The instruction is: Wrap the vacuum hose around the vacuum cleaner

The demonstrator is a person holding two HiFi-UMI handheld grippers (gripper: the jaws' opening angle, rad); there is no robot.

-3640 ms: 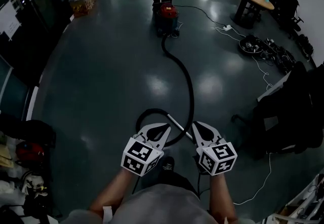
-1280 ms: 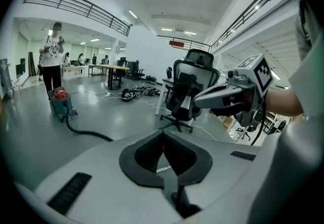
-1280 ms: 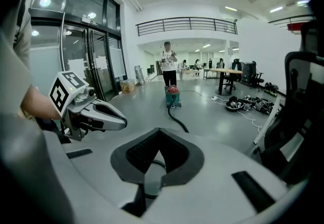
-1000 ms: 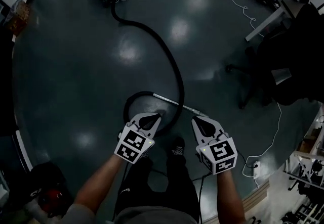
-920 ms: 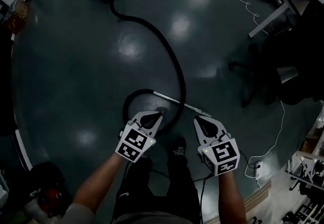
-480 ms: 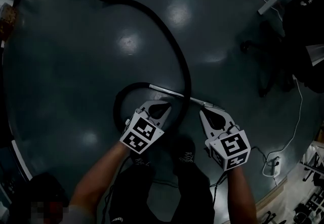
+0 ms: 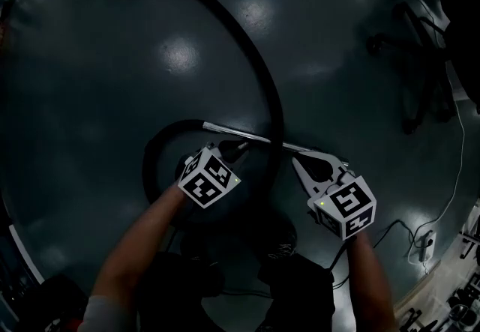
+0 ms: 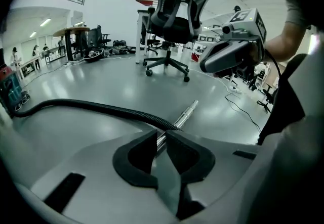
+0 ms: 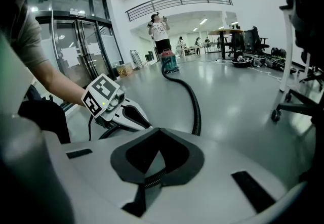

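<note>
– Glossy dark grey floor (image 7: 82,113) of a big open office spreads under both grippers. Where does the hose lie?

– The long black ribbed vacuum hose (image 7: 259,61) runs in from far ahead of the jaws. It passes between the two grippers and curls into a loop to the left of the left gripper (image 8: 163,134). It joins a silver metal wand tube (image 7: 247,136) lying flat on the floor, crosswise just ahead of both sets of tips.

– And the machine itself?

– Well ahead of the right gripper (image 9: 158,129), a red-topped canister vacuum cleaner (image 9: 169,64) stands at the hose's far end. A person (image 9: 161,28) stands just behind it.

– How do the jaws stand?

– The left ones have just been opening and show a narrow slit. The wand tube lines up with that slit at the tips, though the pads are not seen pressing on it. The right ones are pressed together with nothing between them, and their tips are near the tube.

– Anything else?

– A black mesh office chair (image 8: 177,15) stands beyond the left jaws, past the tube.
</note>
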